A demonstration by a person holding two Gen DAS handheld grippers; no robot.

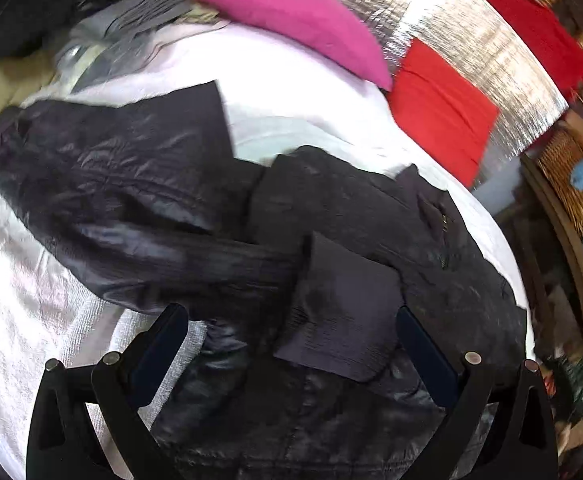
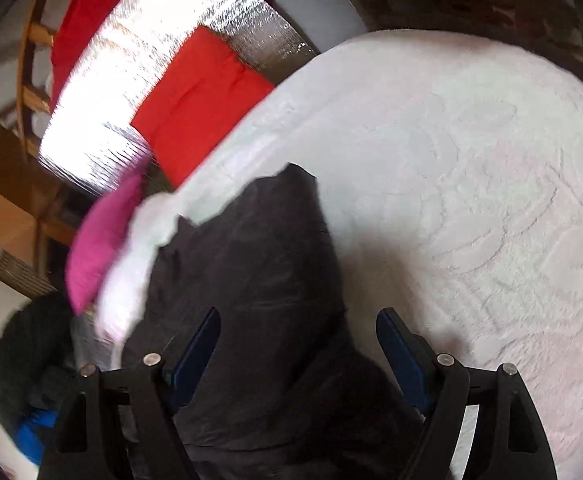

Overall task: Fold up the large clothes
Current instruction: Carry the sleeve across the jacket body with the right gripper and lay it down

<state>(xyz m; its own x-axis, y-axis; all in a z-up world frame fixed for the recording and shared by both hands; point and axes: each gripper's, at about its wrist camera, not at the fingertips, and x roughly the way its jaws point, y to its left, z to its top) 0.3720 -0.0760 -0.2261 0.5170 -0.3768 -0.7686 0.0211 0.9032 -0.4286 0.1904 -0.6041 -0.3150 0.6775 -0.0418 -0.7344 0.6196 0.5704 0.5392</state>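
Observation:
A large black padded jacket (image 1: 139, 184) lies spread on a white bedspread (image 1: 291, 80), one sleeve with a ribbed cuff (image 1: 339, 320) folded across its body. My left gripper (image 1: 291, 316) hovers open just above that cuff, its blue-padded jaws wide apart and nothing pressed between them. In the right wrist view the same jacket (image 2: 251, 264) reaches out over the bedspread (image 2: 471, 184). My right gripper (image 2: 297, 316) stands open over the jacket's edge, the dark cloth lying loose under and between the jaws.
A magenta cushion (image 1: 291, 16), a red cushion (image 1: 439, 108) and a silver quilted panel (image 1: 471, 40) sit at the bed's far side. Grey clothes (image 1: 139, 16) are piled at the back left. A wicker basket (image 1: 571, 176) stands off the bed on the right.

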